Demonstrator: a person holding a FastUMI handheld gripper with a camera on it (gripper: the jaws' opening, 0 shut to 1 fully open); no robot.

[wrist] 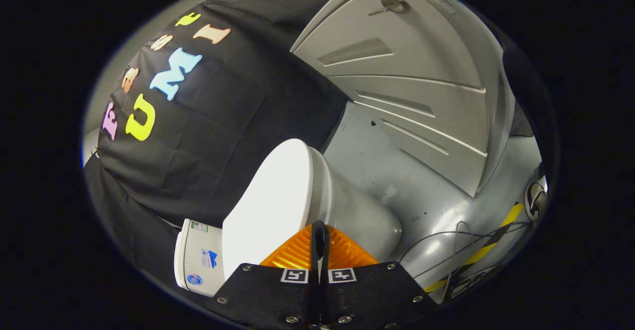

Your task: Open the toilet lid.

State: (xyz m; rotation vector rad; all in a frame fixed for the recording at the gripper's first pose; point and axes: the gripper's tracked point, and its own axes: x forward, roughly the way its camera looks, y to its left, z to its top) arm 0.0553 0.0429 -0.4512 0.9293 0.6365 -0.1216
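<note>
A white toilet stands just ahead of my fingers, and the whole view is rolled to one side. Its lid (270,201) lies down flat on the seat, and the bowl (362,216) bulges out beside it. The cistern (198,258) sits behind the lid, against the black cloth wall. My gripper (320,228) is shut, with the two fingers pressed together and nothing seen between them. The fingertips meet right at the front rim, where the lid's edge joins the seat. Whether they touch the rim I cannot tell.
Beyond the toilet a grey ribbed door panel (407,87) carries a round metal lock knob (393,4). The grey floor (397,176) runs between toilet and door. Thin cables (446,238) and a yellow-black tape strip (488,243) lie on the floor beside the bowl.
</note>
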